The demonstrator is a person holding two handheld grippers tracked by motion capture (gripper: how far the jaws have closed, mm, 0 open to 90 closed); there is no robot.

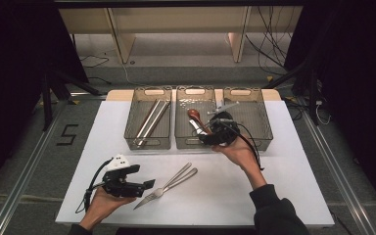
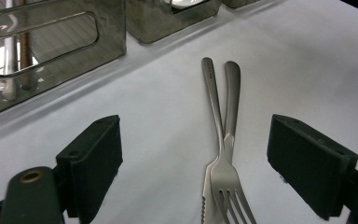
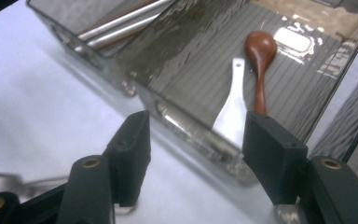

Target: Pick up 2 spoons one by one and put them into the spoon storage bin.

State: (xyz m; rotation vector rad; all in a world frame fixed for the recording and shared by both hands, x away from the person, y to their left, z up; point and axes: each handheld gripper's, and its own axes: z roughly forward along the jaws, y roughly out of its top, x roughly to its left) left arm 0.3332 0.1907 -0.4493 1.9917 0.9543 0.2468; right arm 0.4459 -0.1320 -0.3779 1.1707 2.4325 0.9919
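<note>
**Hand-held gripper lined up on the fork and knife**

My left hand-held gripper [image 2: 193,163] hovered low over the white counter [image 1: 274,186] with its jaws spread wide and nothing between the pads. Ahead of it, between the jaws in the left gripper view, lay the fork [image 2: 221,158] crossed over the knife [image 2: 230,98], their handles touching and fanning apart toward the trays. My right hand-held gripper [image 3: 193,154] stood open and empty at the near rim of the middle tray [image 1: 183,142], where a white spoon [image 3: 233,112] and a brown wooden spoon [image 3: 260,56] lay side by side. The left tray [image 1: 132,132] held chopsticks [image 1: 152,120].

I judged the fork and knife to be stiff, fairly light and slick, polished metal lying flat on a smooth sheet, so the pads could easily skate off. Because they overlapped, closing near the neck would likely catch both. I reckoned the best hold was across one handle's far end, where the two separate, jaws straddling its narrow width.
</note>
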